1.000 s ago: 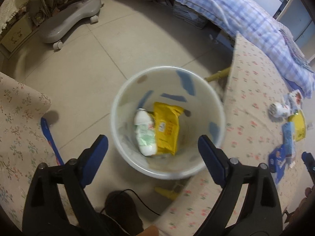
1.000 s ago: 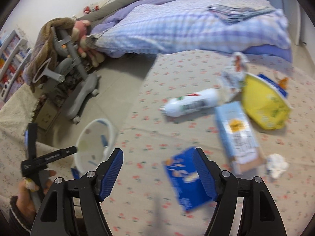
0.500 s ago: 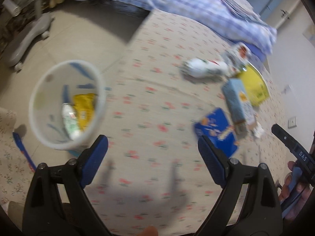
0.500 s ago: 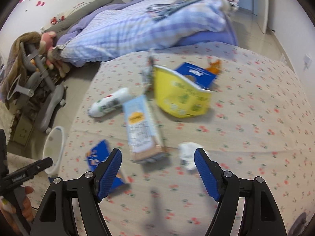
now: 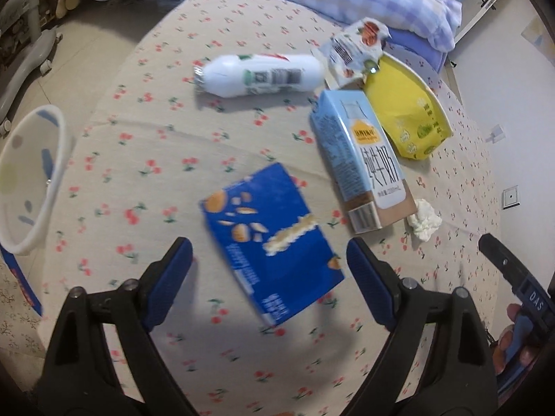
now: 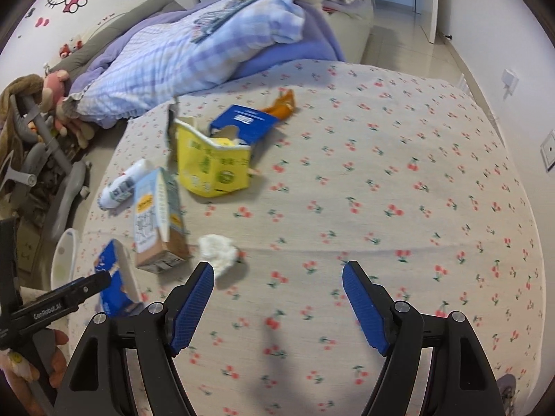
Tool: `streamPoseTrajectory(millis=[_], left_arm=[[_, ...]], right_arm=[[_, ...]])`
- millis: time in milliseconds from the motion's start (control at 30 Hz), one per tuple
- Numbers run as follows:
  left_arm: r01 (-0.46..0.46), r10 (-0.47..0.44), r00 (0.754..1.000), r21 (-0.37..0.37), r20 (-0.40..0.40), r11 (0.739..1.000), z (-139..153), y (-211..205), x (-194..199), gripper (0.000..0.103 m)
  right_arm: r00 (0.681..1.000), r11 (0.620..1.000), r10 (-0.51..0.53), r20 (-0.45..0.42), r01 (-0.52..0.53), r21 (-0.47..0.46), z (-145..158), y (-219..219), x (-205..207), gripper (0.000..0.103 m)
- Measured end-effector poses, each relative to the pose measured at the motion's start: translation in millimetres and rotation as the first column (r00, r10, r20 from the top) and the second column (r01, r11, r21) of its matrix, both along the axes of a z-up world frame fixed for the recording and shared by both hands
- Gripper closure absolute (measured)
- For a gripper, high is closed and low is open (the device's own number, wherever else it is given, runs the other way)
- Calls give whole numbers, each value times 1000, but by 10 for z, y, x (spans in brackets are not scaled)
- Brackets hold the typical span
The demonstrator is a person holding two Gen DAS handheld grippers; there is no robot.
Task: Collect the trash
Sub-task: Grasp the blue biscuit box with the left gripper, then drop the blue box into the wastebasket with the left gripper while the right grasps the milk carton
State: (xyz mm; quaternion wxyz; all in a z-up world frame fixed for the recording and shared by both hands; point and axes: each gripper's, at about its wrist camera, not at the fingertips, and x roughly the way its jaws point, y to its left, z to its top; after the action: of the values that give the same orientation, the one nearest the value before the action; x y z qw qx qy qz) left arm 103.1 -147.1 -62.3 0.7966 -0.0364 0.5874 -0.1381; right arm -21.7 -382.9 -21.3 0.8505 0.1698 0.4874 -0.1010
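The dark blue snack box (image 5: 270, 242) now lies flat on the cherry-print surface (image 5: 145, 159) straight ahead of the left hand-held gripper (image 5: 269, 260), its near end reaching in between the two blue pads without touching either. A second ago this hand-held gripper hung over the white waste bin (image 5: 38, 180), where a bottle and a yellow packet already lay; it has since swung across, so the bin sits far to its left, off the edge of the surface. Its jaws have just been closing a little yet stand wide and hold nothing. I judge one drop finished and the blue box the next pick.

Beyond the box to the right lies the light blue milk carton (image 5: 360, 163), with a crumpled white tissue (image 5: 424, 222) at its near corner. Further out lie the white bottle (image 5: 260, 74) on its side, the yellow packet (image 5: 406, 111) and a torn wrapper (image 5: 357, 48).

The right hand-held gripper (image 6: 277, 294) has also shifted along the surface: earlier the blue box lay ahead of it, now the tissue sits just beyond its left pad. Its jaws are wide and empty.

Bare cloth stretches ahead and right of the right hand-held gripper, ample room. The left one is tighter: the carton is close to the box's far right corner, and the surface edge and bin rim lie on its left, the way back for the drop
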Motion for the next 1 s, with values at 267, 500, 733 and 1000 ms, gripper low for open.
streamPoseTrajectory(millis=[267, 500, 733, 1000], left_arm=[[33, -33, 999, 57, -7, 998, -151, -209, 9, 29], [49, -49, 998, 17, 26, 999, 42, -7, -26, 36], [35, -36, 996, 12, 85, 999, 249, 382, -33, 36], [1, -4, 994, 27, 113, 1000, 320, 754, 57, 36]], right_arm=[[1000, 1000, -6, -17, 5, -13, -54, -139, -109, 25], [1000, 1000, 9, -12, -9, -5, -28, -65, -94, 25], [999, 999, 29, 12, -30, 18, 38, 157, 107, 25], [995, 994, 104, 3, -104, 18, -12, 610, 500, 25]])
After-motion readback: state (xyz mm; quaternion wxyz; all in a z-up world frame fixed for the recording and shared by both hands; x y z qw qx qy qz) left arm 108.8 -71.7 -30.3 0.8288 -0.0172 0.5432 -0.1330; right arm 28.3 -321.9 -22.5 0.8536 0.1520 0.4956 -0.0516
